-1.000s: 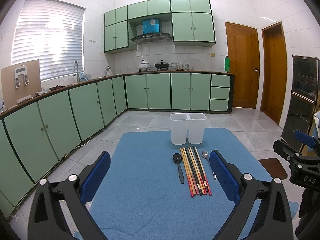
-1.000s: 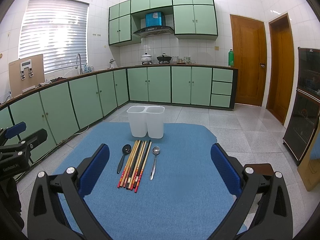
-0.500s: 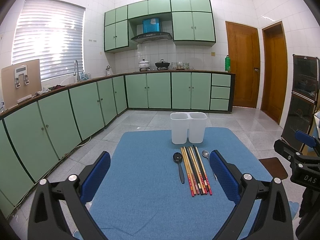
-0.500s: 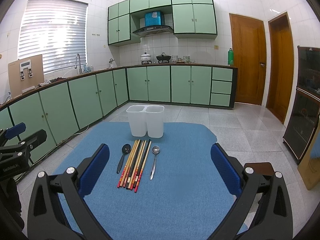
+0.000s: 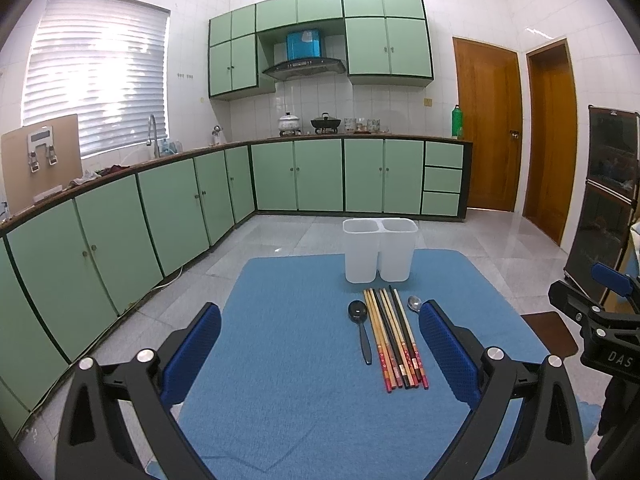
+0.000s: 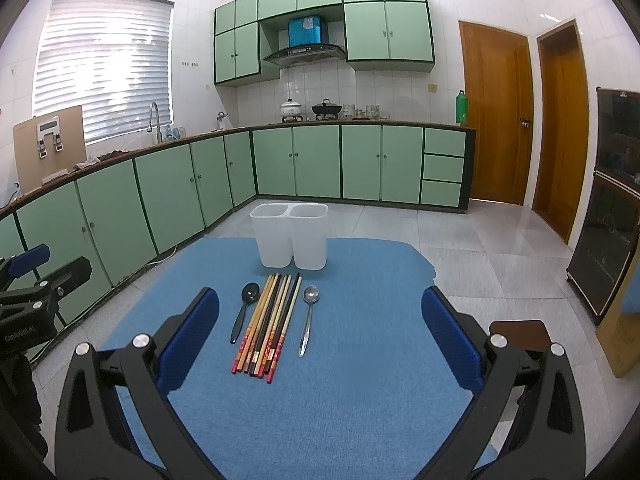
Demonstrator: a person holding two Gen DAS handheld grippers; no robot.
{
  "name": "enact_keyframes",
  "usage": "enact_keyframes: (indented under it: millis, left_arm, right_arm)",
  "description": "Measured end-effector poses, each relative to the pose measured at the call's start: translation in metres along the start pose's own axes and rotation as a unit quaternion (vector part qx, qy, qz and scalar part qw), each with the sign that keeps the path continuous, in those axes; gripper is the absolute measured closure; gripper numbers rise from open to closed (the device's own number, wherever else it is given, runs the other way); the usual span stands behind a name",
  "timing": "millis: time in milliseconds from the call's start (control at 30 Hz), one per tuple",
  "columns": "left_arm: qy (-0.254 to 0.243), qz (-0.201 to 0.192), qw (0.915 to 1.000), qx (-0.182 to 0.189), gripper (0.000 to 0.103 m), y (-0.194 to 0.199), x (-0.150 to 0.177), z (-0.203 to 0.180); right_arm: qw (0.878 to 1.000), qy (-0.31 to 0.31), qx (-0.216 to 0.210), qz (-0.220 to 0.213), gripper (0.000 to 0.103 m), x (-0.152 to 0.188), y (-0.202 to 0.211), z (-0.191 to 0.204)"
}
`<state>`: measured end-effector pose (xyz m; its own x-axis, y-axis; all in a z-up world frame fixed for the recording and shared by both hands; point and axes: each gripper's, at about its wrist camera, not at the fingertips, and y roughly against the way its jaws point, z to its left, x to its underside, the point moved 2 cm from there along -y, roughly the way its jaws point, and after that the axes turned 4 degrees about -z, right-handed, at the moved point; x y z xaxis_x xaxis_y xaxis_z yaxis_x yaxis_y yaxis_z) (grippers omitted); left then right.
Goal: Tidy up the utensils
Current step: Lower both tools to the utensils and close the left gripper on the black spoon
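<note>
A bundle of chopsticks (image 6: 269, 322) lies side by side on the blue mat (image 6: 340, 400) that covers the bench, tips pointing far toward the container and red-patterned ends near. Just to their left lies a black spoon (image 6: 244, 310), bowl at the far end; just to their right, slightly apart, lies a metal spoon (image 6: 308, 318), also bowl far. None of the utensils touches a gripper.

Beyond the far tips of the chopsticks stands a white two-compartment container (image 6: 291, 236), upright near the far edge of the mat, both compartments open at the top; what is inside them cannot be seen.

The right hand-held gripper (image 6: 320, 336) hovers over the near part of the mat with its blue-padded fingers (image 6: 188, 340) spread wide and nothing between them; the utensils lie ahead, toward its left finger. The left hand-held gripper (image 5: 318, 350) is likewise wide open and empty, with the chopsticks (image 5: 394, 336), black spoon (image 5: 360, 330) and metal spoon (image 5: 414, 303) ahead near its right finger, which hides the metal spoon's handle. The container (image 5: 379, 250) stands farther on.

Green kitchen cabinets (image 6: 168, 196) run along the left and far walls, and two wooden doors (image 6: 496, 116) stand at the right.
</note>
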<state>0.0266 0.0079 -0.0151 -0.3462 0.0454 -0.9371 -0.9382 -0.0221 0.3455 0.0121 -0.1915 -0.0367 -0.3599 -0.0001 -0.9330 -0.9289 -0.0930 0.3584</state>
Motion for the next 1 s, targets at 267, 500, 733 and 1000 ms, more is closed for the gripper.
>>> enact_keyframes:
  millis: [267,500,733,1000]
  left_arm:
    - [-0.003,0.037,0.9993,-0.006,0.006,-0.045,0.005,0.004]
    - [-0.008,0.085,0.9959,-0.029,0.006,-0.119,0.016,0.016]
    - [-0.012,0.146,0.9883,-0.04,0.006,-0.195,0.039,0.022]
    - [-0.009,0.185,0.9819,-0.04,0.006,-0.243,0.058,0.025]
  right_arm:
    - [1.0,0.002,0.006,0.021,0.005,-0.004,-0.038,-0.002]
    - [0.997,-0.005,0.007,0.076,0.005,0.0,-0.116,-0.007]
    - [0.989,-0.013,0.008,0.15,0.01,0.022,-0.208,-0.008]
    - [0.975,-0.007,0.0,0.222,0.03,0.051,-0.284,0.001]
